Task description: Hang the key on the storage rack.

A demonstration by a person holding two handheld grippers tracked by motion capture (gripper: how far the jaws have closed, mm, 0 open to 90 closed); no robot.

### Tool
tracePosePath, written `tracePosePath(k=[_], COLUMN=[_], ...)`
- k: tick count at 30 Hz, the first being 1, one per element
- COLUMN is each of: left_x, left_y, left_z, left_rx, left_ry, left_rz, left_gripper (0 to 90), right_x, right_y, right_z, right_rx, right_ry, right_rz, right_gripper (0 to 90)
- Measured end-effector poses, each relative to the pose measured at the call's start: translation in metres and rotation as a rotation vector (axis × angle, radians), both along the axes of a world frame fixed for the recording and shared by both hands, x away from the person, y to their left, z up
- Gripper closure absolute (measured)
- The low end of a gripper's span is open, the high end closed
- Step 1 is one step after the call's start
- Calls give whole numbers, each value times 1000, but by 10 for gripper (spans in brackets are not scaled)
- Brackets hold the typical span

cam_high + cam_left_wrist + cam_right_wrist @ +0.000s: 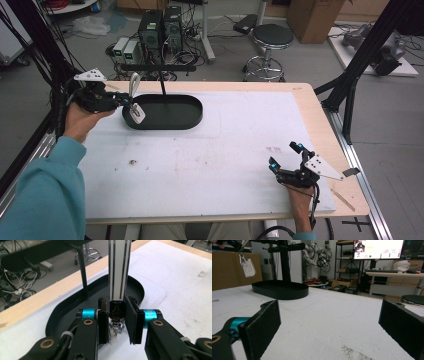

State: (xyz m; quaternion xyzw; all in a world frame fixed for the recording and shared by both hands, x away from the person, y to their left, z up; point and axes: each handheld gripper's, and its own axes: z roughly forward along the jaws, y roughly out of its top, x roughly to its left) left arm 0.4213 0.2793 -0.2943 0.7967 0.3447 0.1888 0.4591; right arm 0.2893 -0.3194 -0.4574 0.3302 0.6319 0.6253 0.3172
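While the left gripper point(121, 101) clamps a striped strap point(119, 270), a key fob point(136, 113) dangles from it over the black tray point(190, 120) at ten o'clock; the right gripper point(287, 157) rests at four o'clock, jaws released.

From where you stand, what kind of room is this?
Most likely a robotics or engineering lab, not a home or shop. Desktop computers sit on the floor in a tangle of cables behind the table, monitors show plots and camera feeds, and pale robot arms stand by the shelving.
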Motion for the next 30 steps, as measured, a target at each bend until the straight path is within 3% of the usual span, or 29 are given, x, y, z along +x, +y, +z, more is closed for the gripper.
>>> tracePosePath(k=[8, 16, 21, 30], left_x=[17, 37, 46, 57], left_y=[-7, -10, -11, -11], left_z=[-3, -17, -24, -36], left_rx=[-59, -140, -155, -182], left_ry=[-13, -6, -13, 17], left_rz=[-11, 6, 5, -7], left_gripper=[740, 740, 740, 740], right_x=[0, 0, 0, 0], right_y=[0, 0, 0, 0], right_z=[0, 0, 0, 0], right_rx=[0, -2, 1, -1], right_ry=[0, -3, -4, -5], right_rz=[-1, -1, -2, -3], right_gripper=[34, 34, 34, 35])
